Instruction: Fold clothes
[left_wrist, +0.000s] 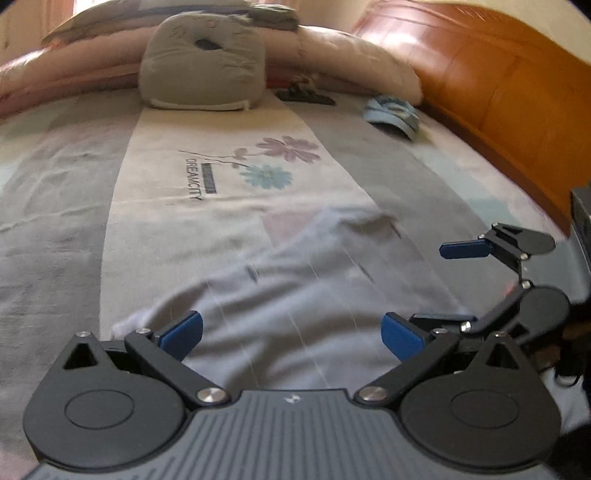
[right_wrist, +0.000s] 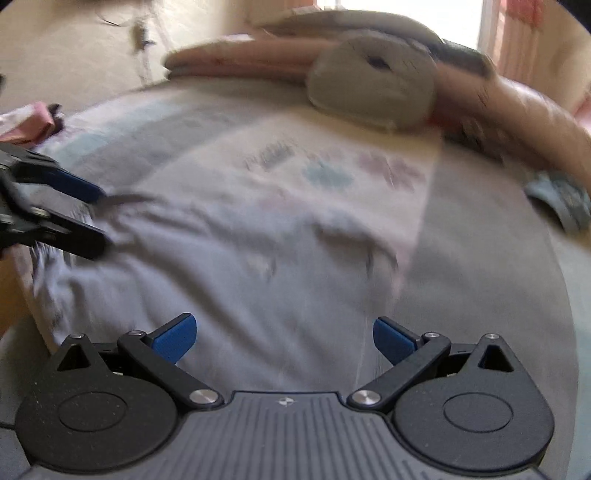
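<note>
A pale lavender-white garment (left_wrist: 295, 295) lies crumpled on the bed sheet (left_wrist: 166, 221), just ahead of both grippers. My left gripper (left_wrist: 293, 336) is open above its near part, with nothing between the blue pads. In the left wrist view the right gripper (left_wrist: 454, 284) hovers open at the garment's right edge. In the blurred right wrist view the same garment (right_wrist: 221, 266) spreads in front of my open right gripper (right_wrist: 284, 338). There the left gripper (right_wrist: 92, 214) stands at the garment's left edge, its fingers apart.
A grey pillow (left_wrist: 203, 62) and a pink duvet (left_wrist: 332, 55) lie at the far end of the bed. A small blue folded cloth (left_wrist: 391, 114) and a dark object (left_wrist: 306, 94) rest near them. A wooden headboard (left_wrist: 498, 92) runs along the right.
</note>
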